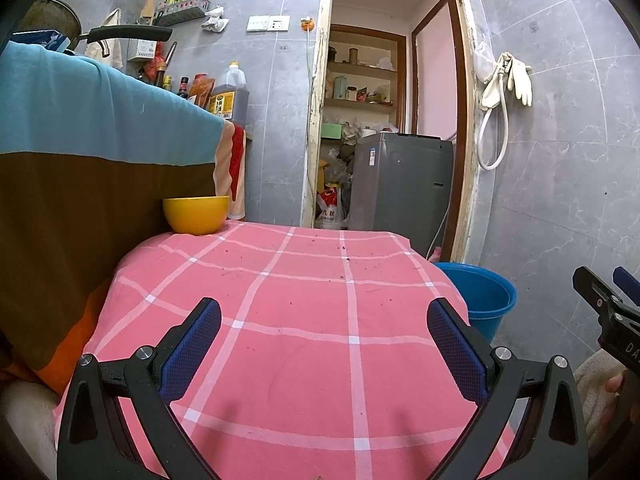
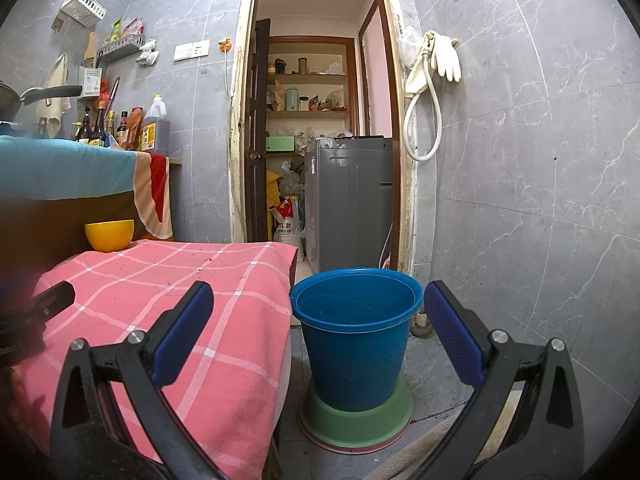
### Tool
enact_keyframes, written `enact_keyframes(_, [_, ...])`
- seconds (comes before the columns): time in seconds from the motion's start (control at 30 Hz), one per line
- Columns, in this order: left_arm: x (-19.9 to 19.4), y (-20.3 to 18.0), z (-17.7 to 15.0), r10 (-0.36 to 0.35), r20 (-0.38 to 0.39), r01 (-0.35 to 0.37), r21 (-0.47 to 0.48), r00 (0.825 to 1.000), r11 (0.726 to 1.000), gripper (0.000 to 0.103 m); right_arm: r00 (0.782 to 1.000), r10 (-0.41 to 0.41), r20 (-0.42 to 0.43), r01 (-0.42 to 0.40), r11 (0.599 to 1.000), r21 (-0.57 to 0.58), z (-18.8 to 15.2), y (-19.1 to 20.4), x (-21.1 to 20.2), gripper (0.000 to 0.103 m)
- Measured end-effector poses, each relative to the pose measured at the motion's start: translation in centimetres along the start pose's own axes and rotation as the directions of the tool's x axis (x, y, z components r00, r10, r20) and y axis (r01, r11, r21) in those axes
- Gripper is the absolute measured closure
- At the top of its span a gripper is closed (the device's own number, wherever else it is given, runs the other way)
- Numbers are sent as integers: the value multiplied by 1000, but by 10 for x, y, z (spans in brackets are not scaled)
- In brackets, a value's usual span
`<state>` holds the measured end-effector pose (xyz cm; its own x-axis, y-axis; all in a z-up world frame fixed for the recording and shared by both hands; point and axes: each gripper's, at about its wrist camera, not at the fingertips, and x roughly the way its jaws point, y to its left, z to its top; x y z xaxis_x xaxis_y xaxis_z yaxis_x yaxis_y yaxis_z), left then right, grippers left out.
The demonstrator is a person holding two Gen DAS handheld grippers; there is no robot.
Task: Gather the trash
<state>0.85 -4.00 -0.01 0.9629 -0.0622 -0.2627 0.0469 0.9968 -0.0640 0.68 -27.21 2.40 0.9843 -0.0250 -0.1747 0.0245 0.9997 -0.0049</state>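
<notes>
A low table under a pink checked cloth (image 1: 312, 340) carries small dark crumbs (image 1: 344, 248) near its far edge and a yellow bowl (image 1: 196, 216) at the far left corner. A blue bucket (image 2: 356, 336) stands on the floor to the table's right, on a green base (image 2: 356, 420); it also shows in the left wrist view (image 1: 486, 300). My left gripper (image 1: 324, 320) is open and empty above the cloth. My right gripper (image 2: 318, 312) is open and empty in front of the bucket; it shows at the right edge of the left wrist view (image 1: 608, 296).
A higher counter draped in blue, brown and orange cloth (image 1: 80, 152) rises left of the table, with bottles (image 2: 120, 128) and a pan (image 1: 128, 34) on it. A doorway behind holds a grey washing machine (image 2: 352, 200) and shelves. Grey tiled wall with gloves and hose (image 2: 432, 80) on the right.
</notes>
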Motion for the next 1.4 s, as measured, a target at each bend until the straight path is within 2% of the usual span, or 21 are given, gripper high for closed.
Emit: enact_keyframes(1.4, [-4, 1, 3, -13, 1, 13, -6, 1000, 1000, 2, 1000, -1, 3, 1, 1000, 4, -1, 2, -1, 0])
